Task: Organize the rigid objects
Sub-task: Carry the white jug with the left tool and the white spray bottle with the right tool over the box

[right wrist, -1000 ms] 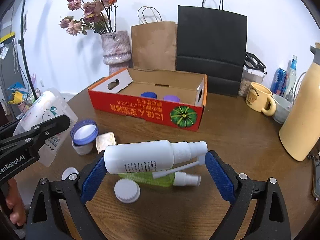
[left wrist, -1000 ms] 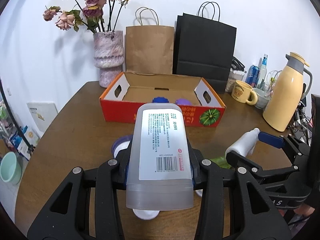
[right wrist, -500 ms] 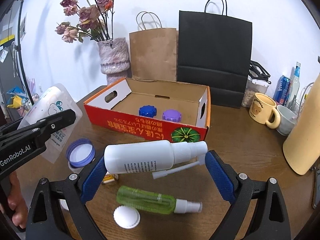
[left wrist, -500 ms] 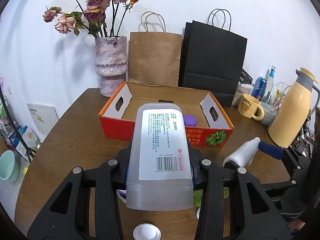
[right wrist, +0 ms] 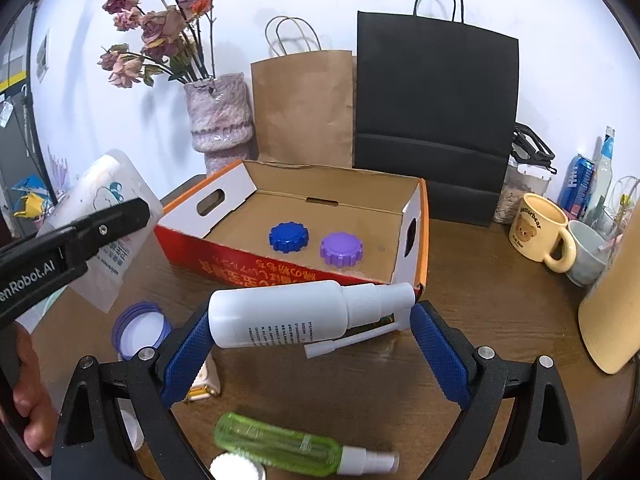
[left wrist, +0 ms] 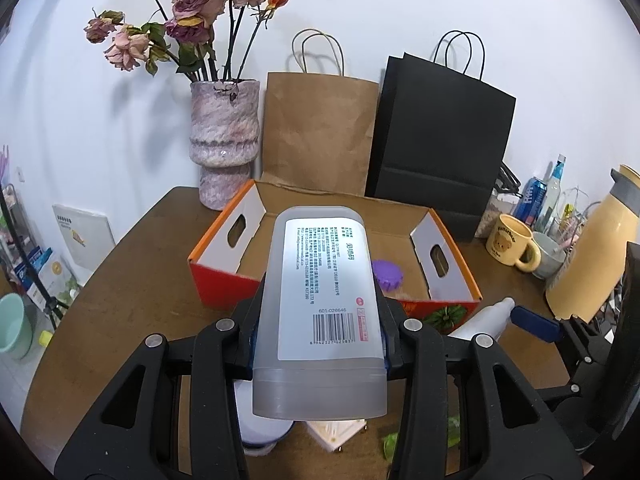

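The brown counter (right wrist: 500,320) carries an open red cardboard box (right wrist: 288,268), which stands in front of a black bag (right wrist: 436,120), a brown bag (right wrist: 304,108) and a vase (right wrist: 220,116) of dried roses. A yellow flask (left wrist: 592,264) and a mug (right wrist: 540,232) stand at the right. The left gripper (left wrist: 320,344) has its jaws pinching a clear container (left wrist: 320,304), held above the counter with its far end over the box's near wall. The right gripper (right wrist: 312,344) has its jaws clamped end to end on a white spray bottle (right wrist: 288,312), lying crosswise in the air just short of the box. A green spray bottle (right wrist: 280,448) lies on the counter below it. Inside the box sit a blue cap (right wrist: 289,237) and, just beside it, a purple cap (right wrist: 341,249).
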`<state>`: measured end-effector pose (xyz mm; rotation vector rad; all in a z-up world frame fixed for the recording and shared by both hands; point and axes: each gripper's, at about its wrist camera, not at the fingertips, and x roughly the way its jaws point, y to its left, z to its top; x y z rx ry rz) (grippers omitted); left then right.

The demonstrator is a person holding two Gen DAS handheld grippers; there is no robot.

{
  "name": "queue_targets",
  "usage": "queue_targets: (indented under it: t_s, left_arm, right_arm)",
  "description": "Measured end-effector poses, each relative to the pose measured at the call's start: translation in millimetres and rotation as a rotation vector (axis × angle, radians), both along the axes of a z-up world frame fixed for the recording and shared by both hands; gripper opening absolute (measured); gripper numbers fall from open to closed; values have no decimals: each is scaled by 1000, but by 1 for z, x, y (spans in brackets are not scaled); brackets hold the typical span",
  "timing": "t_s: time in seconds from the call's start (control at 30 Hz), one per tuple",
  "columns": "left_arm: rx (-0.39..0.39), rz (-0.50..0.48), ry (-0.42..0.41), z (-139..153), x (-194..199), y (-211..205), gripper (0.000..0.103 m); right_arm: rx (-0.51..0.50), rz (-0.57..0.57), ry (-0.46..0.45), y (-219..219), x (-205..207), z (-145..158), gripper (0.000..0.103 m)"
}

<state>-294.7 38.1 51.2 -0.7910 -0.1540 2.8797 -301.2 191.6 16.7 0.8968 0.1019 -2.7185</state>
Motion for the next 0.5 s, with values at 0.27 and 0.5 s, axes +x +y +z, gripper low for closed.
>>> queue_targets:
  t_s: [0.27, 0.5]
  left_arm:
    - [3, 6, -3, -1, -20, 4, 37]
    - [3, 15, -3, -2, -42, 6, 37]
  right_arm:
    - [-3, -5, 1, -2, -24, 1, 98]
    - [3, 0, 3, -8, -44, 1, 98]
